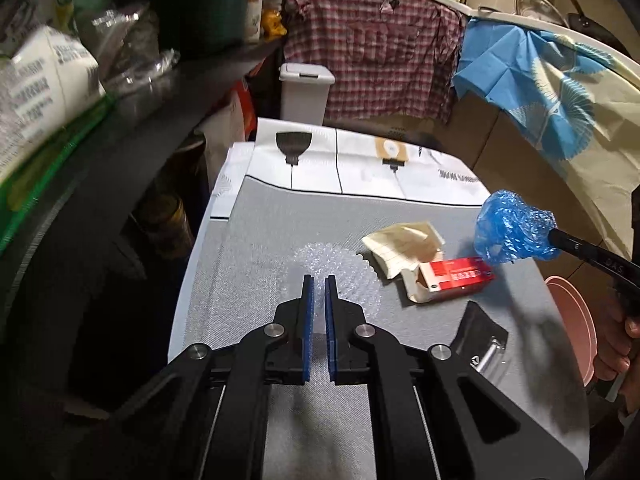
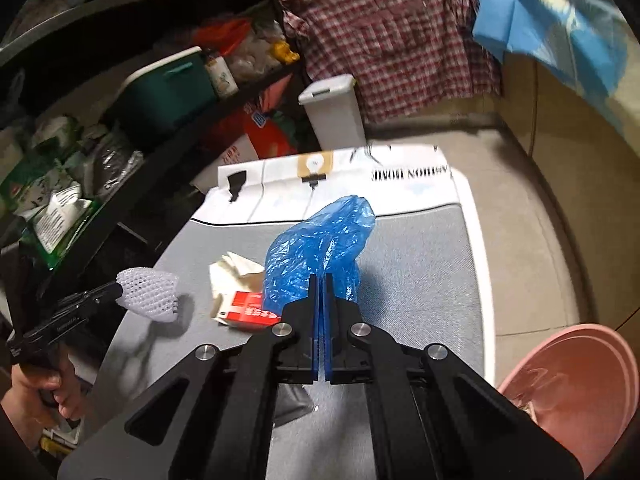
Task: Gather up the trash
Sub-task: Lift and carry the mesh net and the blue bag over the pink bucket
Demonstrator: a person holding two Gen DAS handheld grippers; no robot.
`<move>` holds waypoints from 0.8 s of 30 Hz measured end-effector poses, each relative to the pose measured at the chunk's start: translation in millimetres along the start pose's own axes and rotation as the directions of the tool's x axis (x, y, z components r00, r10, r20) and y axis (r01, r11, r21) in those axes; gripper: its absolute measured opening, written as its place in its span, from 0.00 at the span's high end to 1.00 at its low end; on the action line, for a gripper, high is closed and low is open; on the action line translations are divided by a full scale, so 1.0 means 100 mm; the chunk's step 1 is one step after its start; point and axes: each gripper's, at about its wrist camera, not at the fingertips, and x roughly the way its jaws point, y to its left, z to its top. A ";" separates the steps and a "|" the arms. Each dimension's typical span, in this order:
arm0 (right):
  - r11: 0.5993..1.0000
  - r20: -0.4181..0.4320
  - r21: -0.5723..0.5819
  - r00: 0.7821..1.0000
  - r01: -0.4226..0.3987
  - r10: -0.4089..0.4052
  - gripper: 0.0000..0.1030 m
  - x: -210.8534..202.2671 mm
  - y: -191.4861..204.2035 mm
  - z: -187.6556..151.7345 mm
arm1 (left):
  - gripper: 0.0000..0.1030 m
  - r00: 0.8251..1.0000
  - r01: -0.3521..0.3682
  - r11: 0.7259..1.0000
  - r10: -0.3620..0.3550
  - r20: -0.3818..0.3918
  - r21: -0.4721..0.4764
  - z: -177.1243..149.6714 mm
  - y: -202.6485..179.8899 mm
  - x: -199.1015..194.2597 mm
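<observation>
My left gripper (image 1: 319,280) is shut on a white foam net sleeve (image 1: 344,276), which spreads out past the blue pads. From the right wrist view the same net (image 2: 150,294) hangs off the left gripper (image 2: 118,290), lifted above the grey table (image 2: 420,264). My right gripper (image 2: 321,280) is shut on a crumpled blue plastic bag (image 2: 320,236); from the left it shows as a blue wad (image 1: 516,232) held in the air. A crumpled cream paper (image 1: 404,246) and an open red-and-white carton (image 1: 452,280) lie on the table between the two grippers.
A black packet (image 1: 480,328) lies near the table's right edge. A pink bin (image 2: 580,392) stands on the floor at the right. A white lidded bin (image 2: 332,108) stands beyond the table, a printed bag (image 2: 340,176) at its far end, cluttered dark shelves (image 2: 120,128) at the left.
</observation>
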 end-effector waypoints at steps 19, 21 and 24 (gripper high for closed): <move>0.997 0.101 -0.075 0.995 0.020 -0.012 0.98 -1.51 0.06 -0.22 | 0.95 0.992 0.033 0.999 -0.035 0.119 0.017 -0.06 -0.41 -0.82; 0.997 0.111 -0.072 0.994 0.021 -0.013 0.98 -1.63 0.03 -0.27 | 0.95 0.991 0.038 0.999 -0.041 0.126 0.023 -0.07 -0.46 -0.87; 0.997 0.124 -0.067 0.992 0.025 -0.017 0.98 -1.76 -0.02 -0.35 | 0.95 0.990 0.047 0.998 -0.050 0.133 0.032 -0.10 -0.53 -0.94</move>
